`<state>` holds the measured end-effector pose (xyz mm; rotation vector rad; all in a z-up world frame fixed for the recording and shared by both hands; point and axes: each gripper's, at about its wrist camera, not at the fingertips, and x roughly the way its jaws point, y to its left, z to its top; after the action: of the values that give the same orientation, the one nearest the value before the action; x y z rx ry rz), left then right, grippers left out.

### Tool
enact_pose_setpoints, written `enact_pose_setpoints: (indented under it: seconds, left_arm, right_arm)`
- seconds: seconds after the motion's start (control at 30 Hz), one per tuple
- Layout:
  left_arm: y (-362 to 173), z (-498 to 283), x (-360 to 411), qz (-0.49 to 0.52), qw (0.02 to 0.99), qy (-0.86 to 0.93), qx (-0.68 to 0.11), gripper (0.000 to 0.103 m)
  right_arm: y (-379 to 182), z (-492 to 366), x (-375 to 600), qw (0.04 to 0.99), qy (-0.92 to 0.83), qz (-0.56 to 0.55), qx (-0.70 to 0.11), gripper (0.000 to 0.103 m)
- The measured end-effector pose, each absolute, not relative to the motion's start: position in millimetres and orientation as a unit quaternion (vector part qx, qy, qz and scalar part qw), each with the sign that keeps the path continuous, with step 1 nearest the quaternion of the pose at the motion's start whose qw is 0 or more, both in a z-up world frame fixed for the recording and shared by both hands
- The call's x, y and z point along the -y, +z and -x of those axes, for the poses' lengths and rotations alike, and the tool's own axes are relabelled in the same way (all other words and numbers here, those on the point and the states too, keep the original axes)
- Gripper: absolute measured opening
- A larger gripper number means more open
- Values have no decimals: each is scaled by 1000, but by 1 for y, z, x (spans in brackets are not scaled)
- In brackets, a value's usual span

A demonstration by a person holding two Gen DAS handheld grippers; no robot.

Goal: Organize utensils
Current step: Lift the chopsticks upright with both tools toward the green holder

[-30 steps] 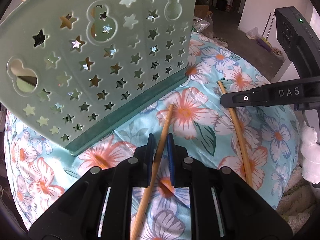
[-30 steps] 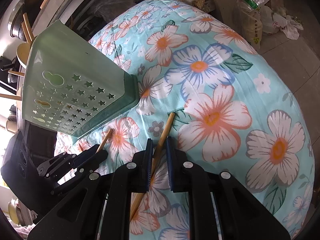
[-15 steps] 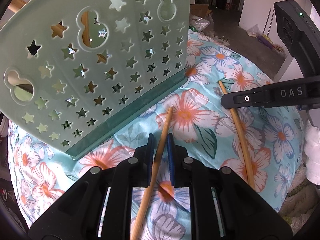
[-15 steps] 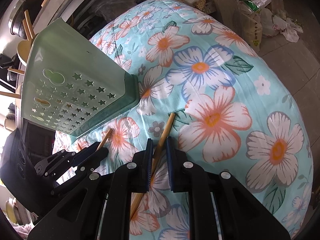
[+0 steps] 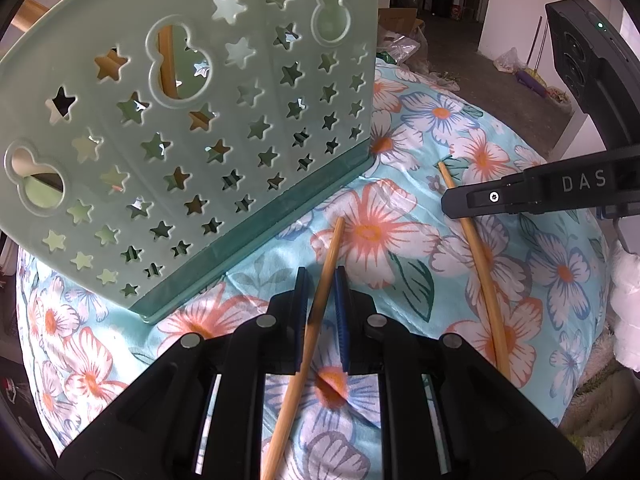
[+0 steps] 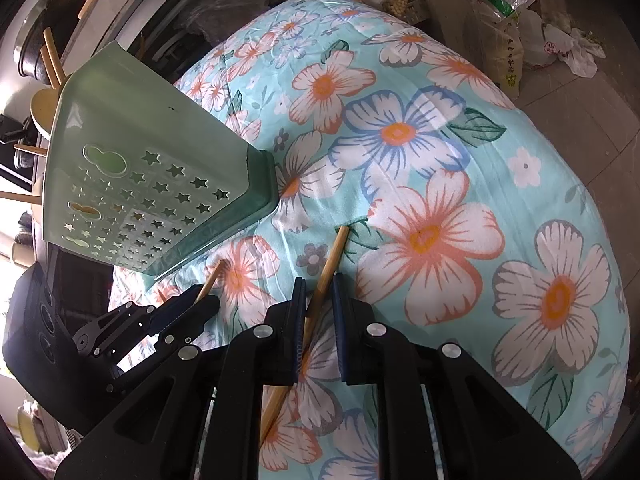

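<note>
A green utensil holder with star cut-outs stands on the floral cloth; it also shows in the right wrist view, with wooden utensils sticking out of its top. My left gripper is shut on a bamboo chopstick, held just above the cloth in front of the holder. My right gripper is shut on a second bamboo chopstick. In the left wrist view the right gripper and its chopstick are at the right. In the right wrist view the left gripper is at the lower left.
The floral cloth covers a rounded table. Bags and clutter lie on the floor beyond the far edge. A dark pot sits behind the holder at the left.
Both grippers have risen slightly with their chopsticks still clamped. The holder sits a little higher and further left in the left wrist view.
</note>
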<state>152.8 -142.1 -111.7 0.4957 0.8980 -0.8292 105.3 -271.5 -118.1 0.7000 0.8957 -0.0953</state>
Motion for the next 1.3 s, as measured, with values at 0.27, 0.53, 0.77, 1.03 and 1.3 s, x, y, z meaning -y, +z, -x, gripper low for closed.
enact_pose_setpoints:
  seconds: [0.27,0.53,0.77,1.03,1.3]
  left_arm:
    - [-113,-157,150,-227,792,-386,-414,12]
    - [-102,-161,151,-213,795,-395,-409,5]
    - [-66,-164,133,-165,800,-422,-393,5]
    - [-14,-159,107,-94,809,-456,-357,5]
    - [31,-164,84,-44,819,-474,-321,5]
  right_arm:
    - [-118,-106,273,841,-46,-333,-423,14]
    - [-109,-98,279,844,-36,-353,-402,12]
    - [-78,-84,281,868,-27,-346,-355,10]
    - [-42,-69,281,893,-24,-330,-303,8]
    - [-23,-61,278,905,-17,-320,-279,7]
